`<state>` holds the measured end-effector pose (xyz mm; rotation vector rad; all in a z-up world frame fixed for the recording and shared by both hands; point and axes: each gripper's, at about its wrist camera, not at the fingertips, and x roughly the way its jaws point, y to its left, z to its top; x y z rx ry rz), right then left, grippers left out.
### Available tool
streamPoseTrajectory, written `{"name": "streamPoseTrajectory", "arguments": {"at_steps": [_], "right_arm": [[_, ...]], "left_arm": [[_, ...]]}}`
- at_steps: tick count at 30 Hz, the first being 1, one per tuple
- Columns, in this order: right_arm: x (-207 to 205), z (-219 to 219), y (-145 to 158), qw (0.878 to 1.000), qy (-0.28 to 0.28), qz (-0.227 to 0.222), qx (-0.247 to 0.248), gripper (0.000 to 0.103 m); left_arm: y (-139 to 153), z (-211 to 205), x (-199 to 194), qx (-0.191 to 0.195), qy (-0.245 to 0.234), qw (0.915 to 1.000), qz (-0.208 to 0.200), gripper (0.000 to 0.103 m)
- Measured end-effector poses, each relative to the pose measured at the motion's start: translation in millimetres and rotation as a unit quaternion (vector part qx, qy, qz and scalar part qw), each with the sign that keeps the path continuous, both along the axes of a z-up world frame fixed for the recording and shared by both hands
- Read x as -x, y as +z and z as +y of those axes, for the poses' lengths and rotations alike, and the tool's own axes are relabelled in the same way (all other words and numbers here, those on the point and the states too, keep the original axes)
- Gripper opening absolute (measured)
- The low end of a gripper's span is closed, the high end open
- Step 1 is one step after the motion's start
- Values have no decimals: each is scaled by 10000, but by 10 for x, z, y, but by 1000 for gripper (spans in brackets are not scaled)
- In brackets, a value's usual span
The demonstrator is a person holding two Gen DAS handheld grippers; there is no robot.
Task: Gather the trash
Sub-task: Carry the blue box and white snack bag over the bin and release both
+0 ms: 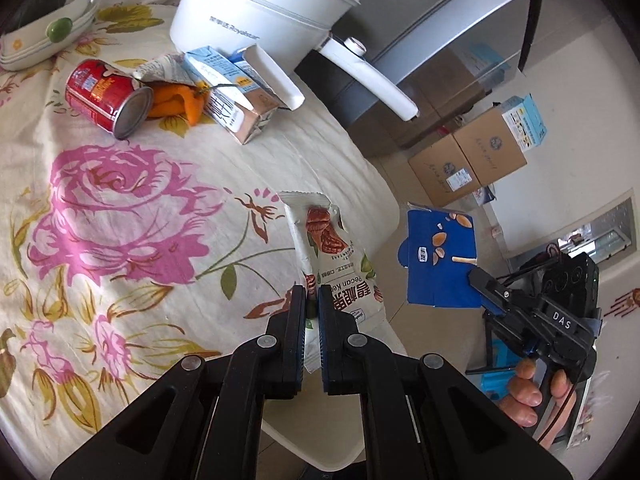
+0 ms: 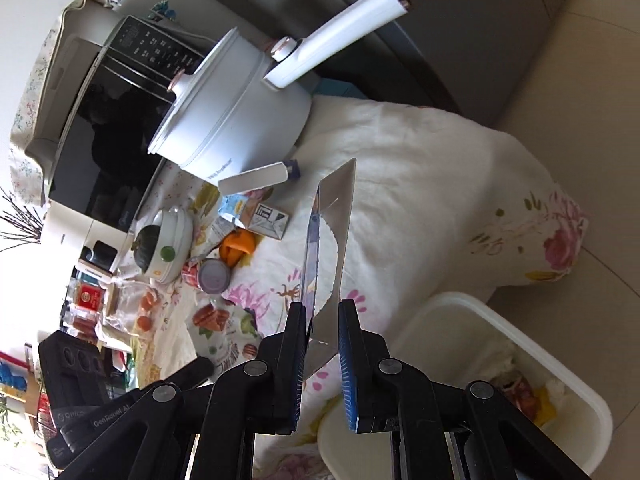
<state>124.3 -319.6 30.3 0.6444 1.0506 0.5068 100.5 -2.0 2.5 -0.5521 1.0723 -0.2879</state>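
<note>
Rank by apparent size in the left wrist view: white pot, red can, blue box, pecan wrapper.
1. white pot
2. pecan wrapper and blue box: alike, both nearer the camera, so unranked
3. red can

From my seat, the wrapper's lower end is buried between the left gripper's fingers. The blue box has its near corner covered by the right gripper. In the right wrist view that box shows edge-on, print unreadable. The bin runs off the bottom edge, its contents too jumbled to name. The pot's top is cut off.
</note>
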Motion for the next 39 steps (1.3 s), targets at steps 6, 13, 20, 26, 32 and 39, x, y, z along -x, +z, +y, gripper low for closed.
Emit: {"name": "streamPoseTrajectory", "arguments": {"at_steps": [6, 13, 20, 26, 32, 39], "right_arm": [[232, -26, 183, 9990, 278, -237, 251, 15], [312, 155, -184, 9921, 777, 273, 945, 15], [327, 283, -414, 9820, 1123, 536, 1421, 17], [302, 267, -505, 9799, 1016, 748, 1547, 23], [265, 214, -564, 9788, 834, 945, 1614, 31], [265, 233, -535, 9792, 820, 893, 1630, 40]], "left_arm": [[-113, -304, 78, -216, -397, 9989, 154, 5], [-267, -603, 117, -418, -860, 9949, 332, 6], [-409, -682, 73, -365, -966, 9931, 551, 6], [-426, -686, 66, -272, -1030, 9924, 621, 7], [-424, -639, 41, -226, -965, 9929, 660, 7], [-406, -575, 13, -238, -866, 9939, 641, 7]]}}
